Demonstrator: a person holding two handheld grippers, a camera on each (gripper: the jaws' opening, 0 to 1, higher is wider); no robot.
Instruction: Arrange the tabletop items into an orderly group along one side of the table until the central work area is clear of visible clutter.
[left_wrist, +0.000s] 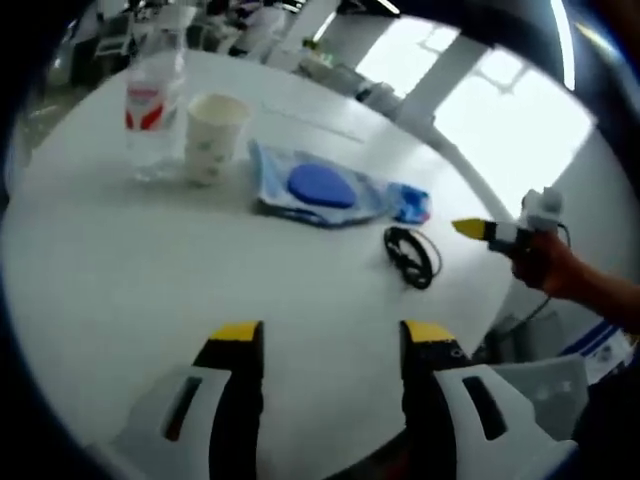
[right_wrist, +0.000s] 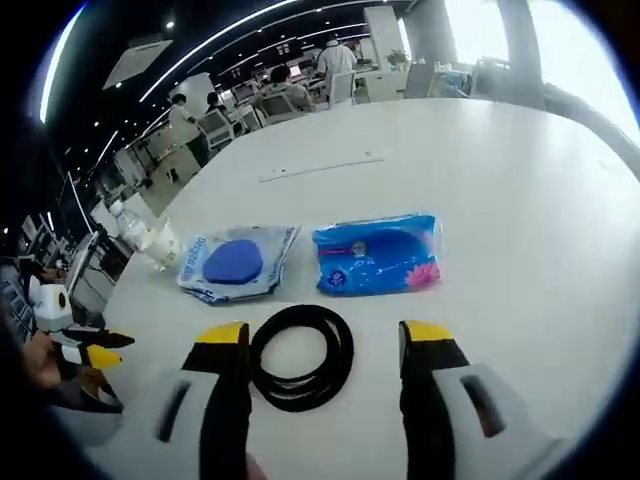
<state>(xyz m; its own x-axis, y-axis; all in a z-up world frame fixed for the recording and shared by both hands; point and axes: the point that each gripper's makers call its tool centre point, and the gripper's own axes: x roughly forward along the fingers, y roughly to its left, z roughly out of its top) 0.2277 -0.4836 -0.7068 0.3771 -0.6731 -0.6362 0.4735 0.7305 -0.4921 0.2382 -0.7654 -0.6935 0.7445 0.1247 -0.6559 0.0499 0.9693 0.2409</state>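
On the white worktop (right_wrist: 520, 200), the right gripper (right_wrist: 325, 340) hovers with its fingers spread wide on either side of a black cable coil (right_wrist: 300, 357), not gripping it. Just beyond lie a blue tissue pack (right_wrist: 378, 254) and a clear bag with a blue disc (right_wrist: 235, 262). The left gripper (left_wrist: 330, 335) is released over bare worktop, while a paper cup (left_wrist: 212, 135) stands touching a water bottle (left_wrist: 155, 110).
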